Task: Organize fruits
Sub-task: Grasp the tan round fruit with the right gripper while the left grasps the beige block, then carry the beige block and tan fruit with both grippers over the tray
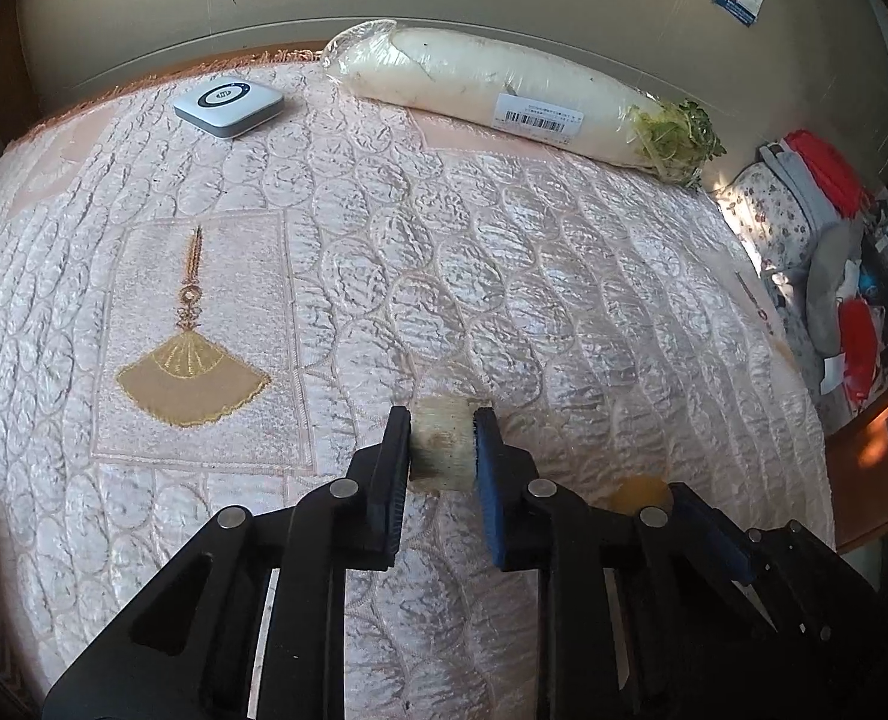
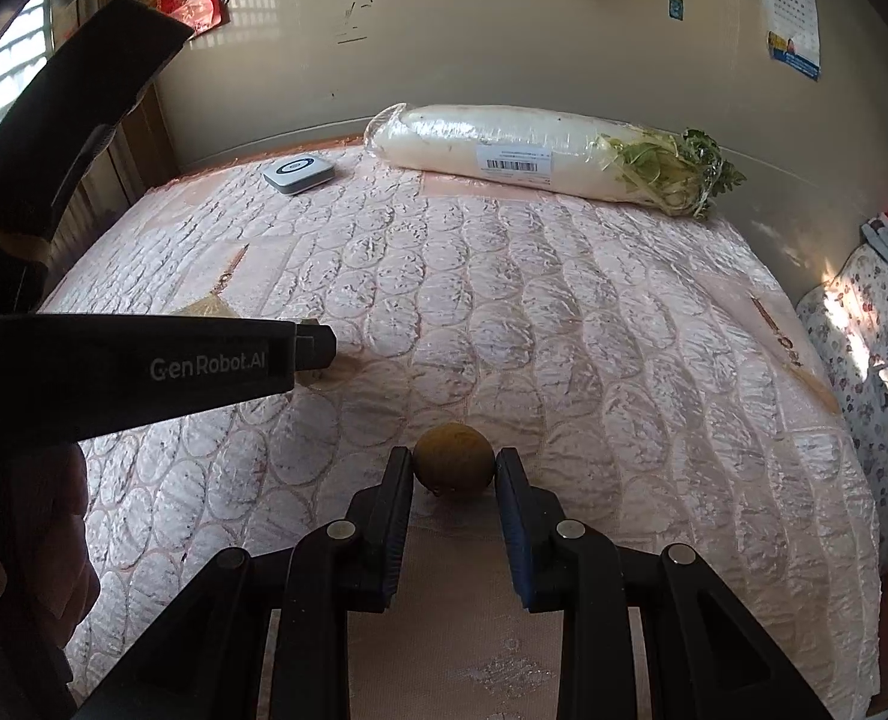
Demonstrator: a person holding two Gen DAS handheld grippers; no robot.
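Left wrist: left gripper [image 1: 442, 438] clamped on short pale cylindrical chunk [image 1: 442, 450], low over pink quilted satin bedspread [image 1: 504, 252]; long plastic-wrapped white radish [image 1: 504, 102] lay at far edge | Right wrist: right gripper [image 2: 453, 465] clamped on small round brownish-yellow fruit [image 2: 453, 461], down at bedspread near front.

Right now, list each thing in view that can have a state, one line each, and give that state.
left gripper: shut on the pale cylindrical chunk, which rests on the bedspread.
right gripper: shut on the small round brownish fruit, low on the bedspread.
wrapped white radish: lying on its side near the wall, plastic intact, label up, untouched.
small white device: flat on the bedspread; on or off cannot be told.
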